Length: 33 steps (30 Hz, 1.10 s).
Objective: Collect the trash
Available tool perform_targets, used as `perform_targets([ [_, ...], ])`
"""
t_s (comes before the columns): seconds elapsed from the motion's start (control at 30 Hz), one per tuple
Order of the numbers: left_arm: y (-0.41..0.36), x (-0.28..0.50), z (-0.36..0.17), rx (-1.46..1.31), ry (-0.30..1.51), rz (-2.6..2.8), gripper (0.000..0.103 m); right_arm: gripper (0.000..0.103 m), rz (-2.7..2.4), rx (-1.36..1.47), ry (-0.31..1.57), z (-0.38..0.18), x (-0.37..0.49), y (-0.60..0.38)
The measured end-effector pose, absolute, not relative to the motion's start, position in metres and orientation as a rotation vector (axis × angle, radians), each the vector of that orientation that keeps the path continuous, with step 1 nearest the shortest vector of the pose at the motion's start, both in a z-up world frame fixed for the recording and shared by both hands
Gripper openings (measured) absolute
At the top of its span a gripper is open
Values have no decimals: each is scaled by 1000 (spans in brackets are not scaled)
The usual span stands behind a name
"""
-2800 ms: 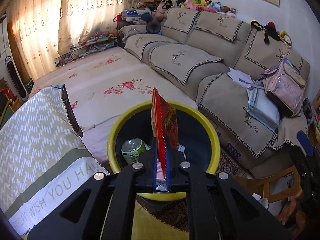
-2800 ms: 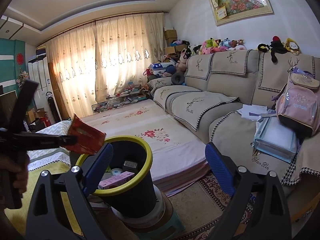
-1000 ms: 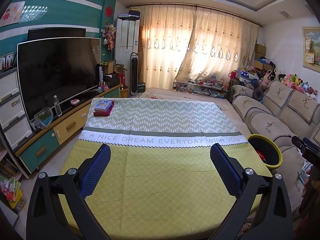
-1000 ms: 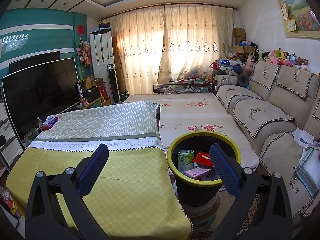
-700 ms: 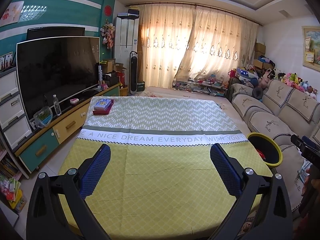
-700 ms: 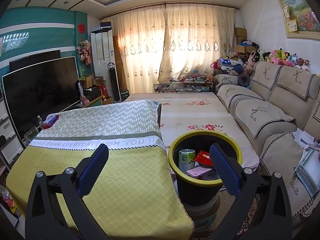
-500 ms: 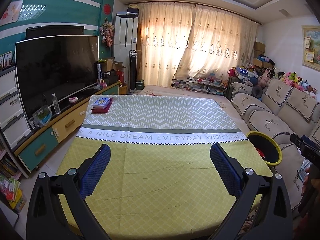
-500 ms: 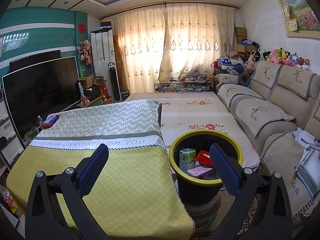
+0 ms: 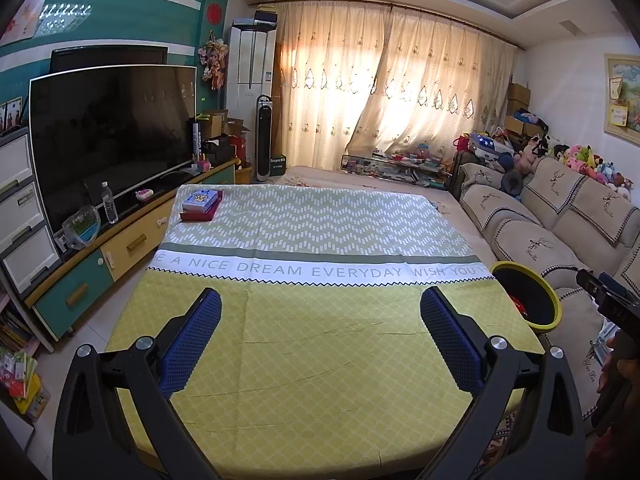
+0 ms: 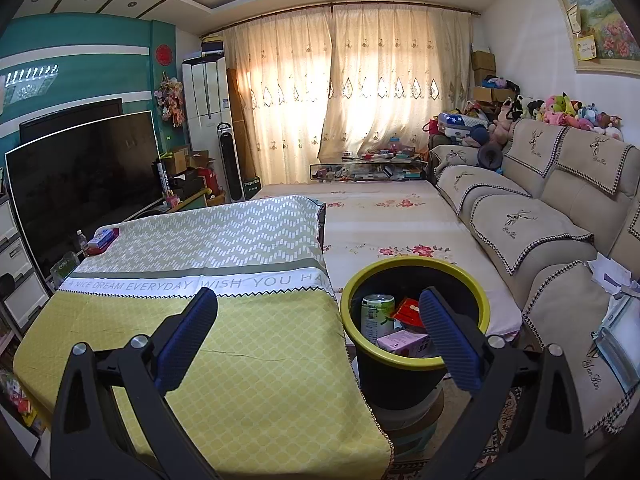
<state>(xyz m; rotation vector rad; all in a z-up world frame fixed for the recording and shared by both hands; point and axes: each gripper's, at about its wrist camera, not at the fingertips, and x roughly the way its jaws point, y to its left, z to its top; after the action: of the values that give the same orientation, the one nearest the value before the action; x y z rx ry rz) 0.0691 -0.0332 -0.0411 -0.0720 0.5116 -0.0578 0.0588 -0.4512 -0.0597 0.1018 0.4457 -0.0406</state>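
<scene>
Since the earlier frame the red packet [image 10: 409, 312] has left the left tool [image 9: 320, 336] and now lies in the yellow-rimmed bin [image 10: 416, 358], beside a green can [image 10: 376, 312] and what looks like a pink carton [image 10: 402, 340]. Both tools hover over the cloth-covered surface [image 9: 320, 360]; left and right tool [image 10: 320, 336] gape wide, empty.

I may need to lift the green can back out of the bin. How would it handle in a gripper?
The green can stands upright among other trash, so it likely grips across its round sides. Probably light and dentable if empty; its fill cannot be told. Laid down, it would likely roll.
</scene>
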Motion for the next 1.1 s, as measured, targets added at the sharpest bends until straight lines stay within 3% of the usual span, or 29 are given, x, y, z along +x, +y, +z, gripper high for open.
perform_targets([
  [1.1,-34,77,-45,-76,534,-73,98,96,-40,100,461,-67,62,-450],
])
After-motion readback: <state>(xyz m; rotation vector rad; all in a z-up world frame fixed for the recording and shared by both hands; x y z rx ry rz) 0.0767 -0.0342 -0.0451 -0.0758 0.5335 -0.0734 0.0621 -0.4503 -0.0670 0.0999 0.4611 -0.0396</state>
